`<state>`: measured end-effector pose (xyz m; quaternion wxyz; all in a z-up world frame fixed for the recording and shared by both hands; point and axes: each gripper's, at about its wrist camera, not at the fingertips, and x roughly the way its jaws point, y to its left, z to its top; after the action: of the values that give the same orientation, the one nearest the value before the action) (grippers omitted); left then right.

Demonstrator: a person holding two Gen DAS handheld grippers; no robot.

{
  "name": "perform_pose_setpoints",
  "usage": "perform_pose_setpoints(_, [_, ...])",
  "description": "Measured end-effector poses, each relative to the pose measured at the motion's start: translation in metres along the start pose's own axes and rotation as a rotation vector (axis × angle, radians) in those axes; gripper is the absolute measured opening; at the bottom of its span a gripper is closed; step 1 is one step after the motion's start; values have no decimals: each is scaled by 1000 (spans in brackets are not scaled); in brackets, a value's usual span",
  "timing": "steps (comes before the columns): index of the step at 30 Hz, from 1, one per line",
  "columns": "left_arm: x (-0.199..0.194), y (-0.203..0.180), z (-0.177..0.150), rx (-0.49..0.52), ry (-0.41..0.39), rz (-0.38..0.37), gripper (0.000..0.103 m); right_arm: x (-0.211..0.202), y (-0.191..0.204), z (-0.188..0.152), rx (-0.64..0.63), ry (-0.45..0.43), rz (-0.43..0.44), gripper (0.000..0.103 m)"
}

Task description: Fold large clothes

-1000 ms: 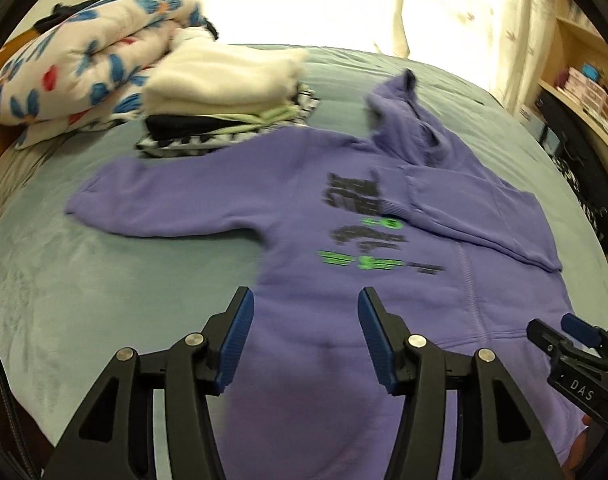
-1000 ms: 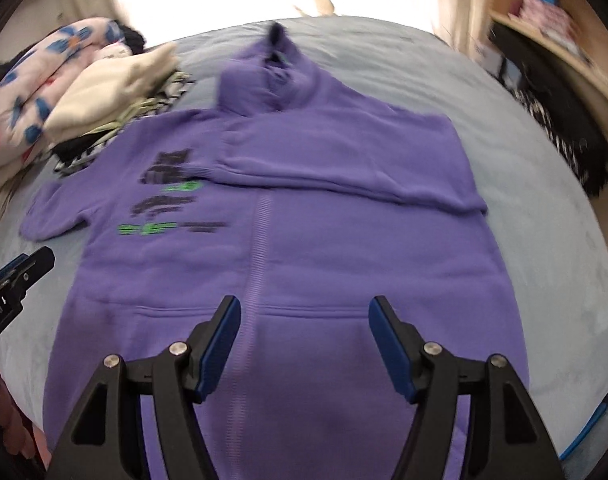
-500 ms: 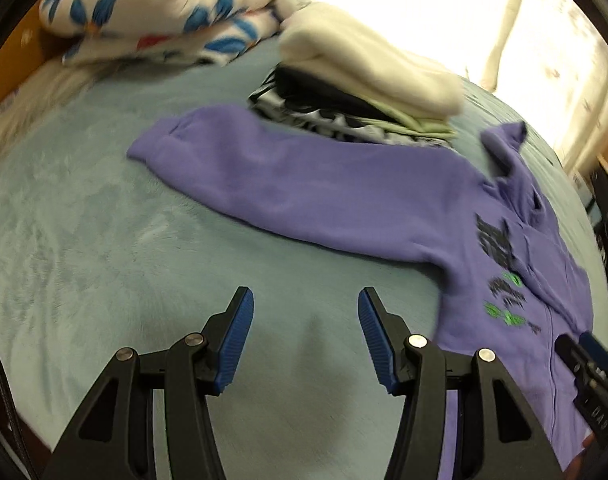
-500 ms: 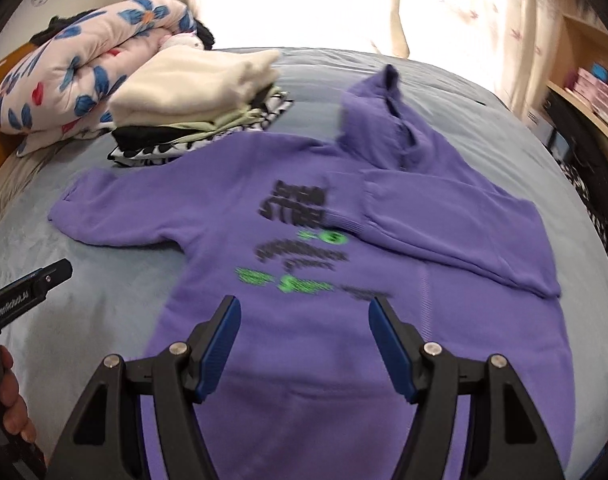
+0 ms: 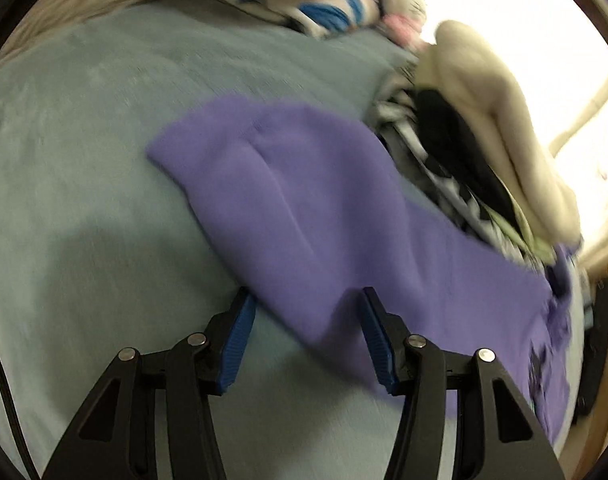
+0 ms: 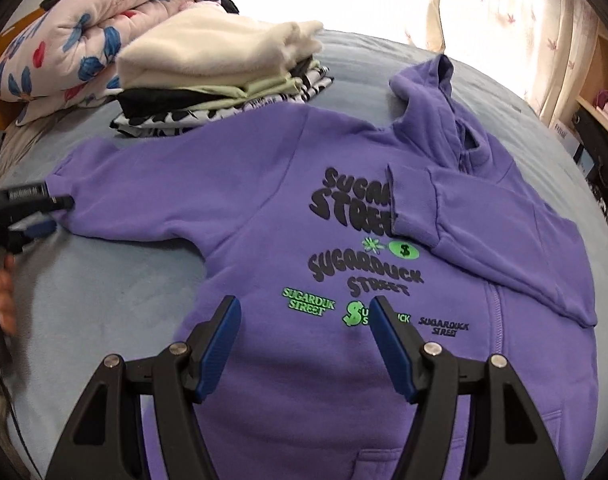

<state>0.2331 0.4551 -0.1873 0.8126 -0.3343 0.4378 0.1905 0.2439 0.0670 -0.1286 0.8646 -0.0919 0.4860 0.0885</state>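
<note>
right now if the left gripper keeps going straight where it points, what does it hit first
Most likely the hoodie's outstretched sleeve: it lies right between the left gripper's open fingers, which have just been closing. Depth is blurry, so contact isn't certain.

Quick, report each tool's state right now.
Left tool: open, jaws just been closing around the purple hoodie's sleeve, not yet gripping.
Right tool: open, holding nothing, above the hoodie's front.

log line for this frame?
hoodie: flat on bed, one sleeve folded | left tongs: closing over other sleeve | right tongs: open, above chest
</note>
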Motion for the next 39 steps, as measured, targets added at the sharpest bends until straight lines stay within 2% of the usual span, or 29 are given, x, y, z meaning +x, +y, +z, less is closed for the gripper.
perform_pose_setpoints(1, [4,3,6,-22,-10,15,34,2,-3,0,12,8,7,67])
perform_pose_setpoints(2, [7,5,10,-34,-9,17,18,4,-6,-1,23,14,14,67])
perform_pose_setpoints(3, [10,5,13,-40,-6,3,9,5,-8,-1,31,19,18,67])
perform_pose_setpoints(5, [7,-4,13,-29,-23,24,7,5,-17,-2,57,23,31,67])
perform_pose_setpoints(7, [-9,-24,10,31,-82,52,6,2,-25,-3,78,18,37,67])
perform_pose_setpoints(9, [-34,-56,3,100,-140,20,6,-3,-35,-4,101,4,40,67])
perform_pose_setpoints(11, [-58,-90,-8,174,-181,-27,6,-10,-46,-4,124,-10,40,67])
perform_pose_setpoints(13, [-85,-143,-30,285,-204,-124,6,-19,-60,-6,148,-31,34,67])
perform_pose_setpoints(14, [-95,-159,-40,320,-206,-150,6,-23,-66,-6,157,-38,29,67])
perform_pose_setpoints(16, [-113,-215,-74,443,-192,-236,6,-36,-88,-9,195,-64,17,67])
perform_pose_setpoints(19, [-120,-278,-127,584,-154,-316,6,-50,-120,-17,236,-90,-18,67])
perform_pose_setpoints(20, [-116,-295,-146,631,-132,-326,8,-54,-134,-21,254,-95,-39,67])
perform_pose_setpoints(22, [-100,-320,-183,710,-73,-289,21,-57,-157,-29,285,-91,-66,67])
perform_pose_setpoints(24, [-83,-333,-216,771,-2,-272,51,-58,-178,-37,317,-79,-80,67])
perform_pose_setpoints(25, [-77,-336,-228,788,22,-265,55,-59,-186,-41,331,-74,-84,67])
perform_pose_setpoints(28, [-64,-340,-260,826,82,-234,56,-62,-208,-51,376,-75,-85,67])
perform_pose_setpoints(32, [-69,-334,-270,831,80,-197,56,-63,-220,-56,414,-82,-53,67])
perform_pose_setpoints(36, [-88,-297,-262,793,48,-152,57,-60,-218,-52,411,-84,8,67])
perform_pose_setpoints(39, [-96,-276,-247,736,29,-125,57,-52,-214,-40,413,-66,117,67])
